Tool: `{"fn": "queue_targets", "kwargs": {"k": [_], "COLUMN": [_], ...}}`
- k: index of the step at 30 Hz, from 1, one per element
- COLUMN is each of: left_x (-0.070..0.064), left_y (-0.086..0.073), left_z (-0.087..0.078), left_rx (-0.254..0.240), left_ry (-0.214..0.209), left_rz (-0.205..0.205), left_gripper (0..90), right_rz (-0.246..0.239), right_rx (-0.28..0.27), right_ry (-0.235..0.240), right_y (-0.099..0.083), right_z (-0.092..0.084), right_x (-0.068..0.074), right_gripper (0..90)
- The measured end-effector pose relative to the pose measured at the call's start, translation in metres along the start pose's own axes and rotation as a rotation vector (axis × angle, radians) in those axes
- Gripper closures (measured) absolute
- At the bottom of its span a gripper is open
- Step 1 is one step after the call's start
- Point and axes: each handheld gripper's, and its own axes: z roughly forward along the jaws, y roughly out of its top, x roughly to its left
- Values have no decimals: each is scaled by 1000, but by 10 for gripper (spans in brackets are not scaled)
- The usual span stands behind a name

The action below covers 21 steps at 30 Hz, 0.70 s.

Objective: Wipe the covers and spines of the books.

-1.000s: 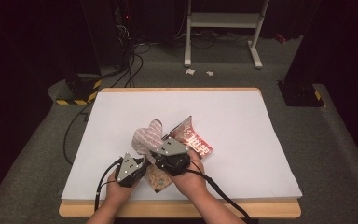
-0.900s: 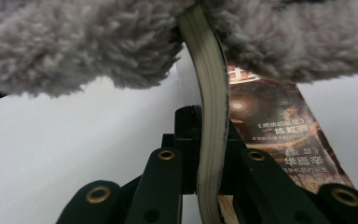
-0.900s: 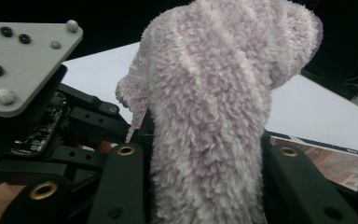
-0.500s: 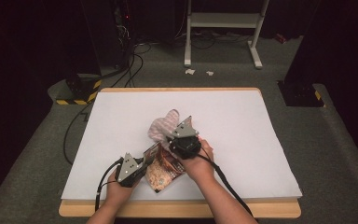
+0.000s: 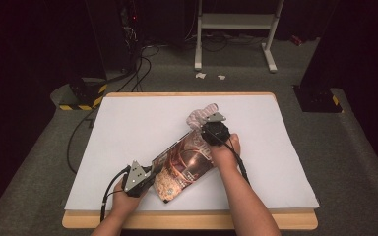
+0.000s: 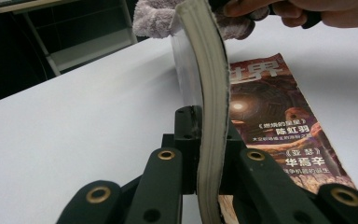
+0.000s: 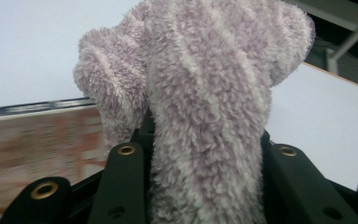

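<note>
Since the earlier frames the right gripper point(image 5: 207, 120) has travelled up and to the right across the white table point(image 5: 128, 128), carrying a fluffy lilac sock point(image 7: 205, 93) from near the left hand to beyond the far end of the magazine, and the magazine point(image 5: 184, 164) now lies stretched out flat and slantwise between the two hands rather than bunched under them. The magazine, cover up, runs from the near left toward the middle of the table; its near edge stands pinched in the left gripper point(image 6: 209, 186), whose jaws are closed tight on the wad of pages, the page block point(image 6: 212, 93) rising upright between them in the left gripper view. The right gripper's jaws stand partly closed around the sock, which bulges up between them in the right gripper view and reaches past the magazine's far end in the high view point(image 5: 202, 112). By the look of it, the sock has been drawn clear of the pages and the separating is largely done; what seems left is to set the sock down on bare table and let go of the magazine.
</note>
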Motion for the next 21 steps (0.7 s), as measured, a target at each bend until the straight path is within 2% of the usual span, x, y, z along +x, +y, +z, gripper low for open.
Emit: {"fn": "queue_targets", "kwargs": {"k": [5, 7, 9, 16, 19, 21], "left_x": [0, 1, 1, 1, 1, 1], "left_y": [-1, -1, -2, -2, -2, -2], "left_z": [-1, -1, -1, -1, -1, -1], "left_rx": [-13, -12, -12, -6, -2, -1], "left_ry": [-3, -3, -1, 2, 4, 6], "left_rz": [-3, -5, -7, -2, -11, -11], "left_gripper": [834, 833, 833, 831, 829, 828], "right_rz": [39, 58, 82, 107, 129, 141], "right_rx": [32, 42, 45, -35, -63, -62], "right_ry": [-72, -99, -105, -85, -74, -62], "right_y": [-3, -6, -9, -25, -39, -51], "right_z": [8, 8, 3, -45, -67, -79], "right_x": [-24, -35, -46, -63, -69, -73], "right_gripper": [630, 630, 629, 625, 622, 618]}}
